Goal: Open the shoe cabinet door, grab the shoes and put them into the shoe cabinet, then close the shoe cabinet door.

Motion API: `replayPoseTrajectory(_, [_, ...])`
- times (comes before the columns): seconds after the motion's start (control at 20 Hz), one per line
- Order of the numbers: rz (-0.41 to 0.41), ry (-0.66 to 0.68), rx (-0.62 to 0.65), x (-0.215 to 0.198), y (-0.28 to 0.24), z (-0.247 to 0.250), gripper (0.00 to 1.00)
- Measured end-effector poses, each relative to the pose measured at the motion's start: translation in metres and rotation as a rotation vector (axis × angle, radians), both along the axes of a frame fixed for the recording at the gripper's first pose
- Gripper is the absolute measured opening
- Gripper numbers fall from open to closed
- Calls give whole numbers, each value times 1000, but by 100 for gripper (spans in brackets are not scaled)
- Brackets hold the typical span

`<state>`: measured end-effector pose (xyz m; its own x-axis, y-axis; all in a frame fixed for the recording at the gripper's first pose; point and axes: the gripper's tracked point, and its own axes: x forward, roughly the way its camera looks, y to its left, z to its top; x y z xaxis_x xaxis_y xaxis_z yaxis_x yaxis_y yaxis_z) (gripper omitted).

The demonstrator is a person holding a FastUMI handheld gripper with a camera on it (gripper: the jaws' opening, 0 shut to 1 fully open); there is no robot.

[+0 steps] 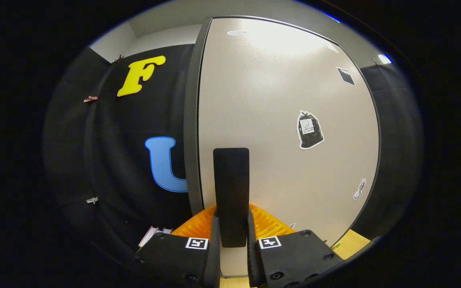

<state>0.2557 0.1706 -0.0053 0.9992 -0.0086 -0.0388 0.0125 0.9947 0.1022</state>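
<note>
Gripper: fingers nearly closed, both pressing the sides of the dark upright handle that stands between them.
Handle: fixed near the left edge of the cabinet door, low on the panel.
Door: pale panel with a dark edge and a few stickers; its left edge faces the black booth wall; whether it is shut or ajar I cannot tell.
Cabinet contents: hidden behind the door.
Shoes: an orange ribbed shape lies just beyond the fingers at the foot of the door; it may be a shoe sole, not certain.
Risk: the fingers could slide off the smooth handle if pulled at an angle; a swinging door's bottom edge could catch the orange thing.
</note>
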Motion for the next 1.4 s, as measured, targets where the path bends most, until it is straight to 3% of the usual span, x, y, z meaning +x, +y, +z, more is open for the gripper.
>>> replayPoseTrajectory(0.05, [8,4,1,-1,1,0,31])
replayPoseTrajectory(0.1, [17,11,-1,-3,1,0,24])
replayPoseTrajectory(0.65, [148,-8,28,-80,-4,16,24])
replayPoseTrajectory(1.15, [238,10,37,-147,-52,19,24])
replayPoseTrajectory(1.4, [236,12,36,-175,-89,18,23])
